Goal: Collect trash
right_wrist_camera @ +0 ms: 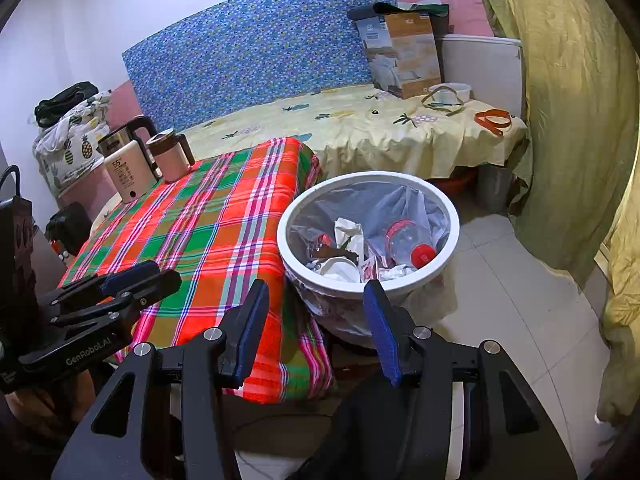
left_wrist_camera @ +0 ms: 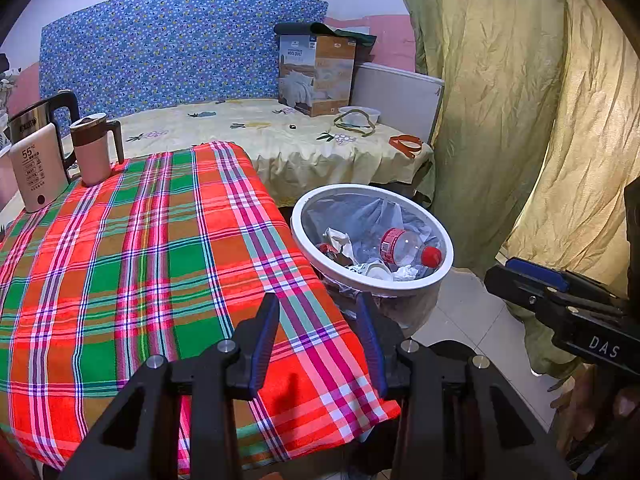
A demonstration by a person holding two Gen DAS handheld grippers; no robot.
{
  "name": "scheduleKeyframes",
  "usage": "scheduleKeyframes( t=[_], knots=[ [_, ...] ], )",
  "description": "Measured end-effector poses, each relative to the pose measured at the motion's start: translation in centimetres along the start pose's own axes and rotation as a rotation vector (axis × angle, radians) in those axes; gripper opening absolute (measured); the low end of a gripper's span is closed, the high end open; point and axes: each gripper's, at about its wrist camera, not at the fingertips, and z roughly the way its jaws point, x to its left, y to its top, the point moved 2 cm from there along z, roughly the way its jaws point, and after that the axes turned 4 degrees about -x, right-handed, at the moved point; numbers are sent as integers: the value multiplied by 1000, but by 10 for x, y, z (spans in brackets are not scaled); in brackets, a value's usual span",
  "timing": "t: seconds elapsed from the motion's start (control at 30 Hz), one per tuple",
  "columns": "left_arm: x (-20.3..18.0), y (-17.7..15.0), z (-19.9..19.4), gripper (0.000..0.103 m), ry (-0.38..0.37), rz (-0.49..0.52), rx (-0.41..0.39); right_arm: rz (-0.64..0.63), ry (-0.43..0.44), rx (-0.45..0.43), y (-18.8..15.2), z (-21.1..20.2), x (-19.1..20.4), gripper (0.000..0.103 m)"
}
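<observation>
the trash is already lying in the bin [right_wrist_camera: 448, 216] right of the plaid table [left_wrist_camera: 140, 248]: a bottle [left_wrist_camera: 404, 246], crumpled paper [right_wrist_camera: 352, 236]. both the left claw [left_wrist_camera: 318, 344] and right claw [right_wrist_camera: 316, 332] are hanging open and empty near it, so little is looking left to collect.

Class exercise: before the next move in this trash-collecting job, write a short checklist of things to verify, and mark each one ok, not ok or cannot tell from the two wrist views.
1. Left hand-held gripper empty, jaws apart: ok.
2. Right hand-held gripper empty, jaws apart: ok.
3. Trash bin upright beside the table, liner bag in place: ok.
4. Trash already inside the bin, such as the plastic bottle and crumpled paper: ok.
5. Plaid tablecloth free of loose trash where visible; only the kettle and mug stand there: ok.
6. Trash left on the floor outside the views: cannot tell.
</observation>
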Motion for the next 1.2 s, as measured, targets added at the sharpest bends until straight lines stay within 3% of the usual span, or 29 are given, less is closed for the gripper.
scheduleKeyframes(
  t=[1.2],
  knots=[
    [-1, -2, -1, 41, 26, 12, 6, 1, 0, 0, 0, 0, 0, 51]
  ],
)
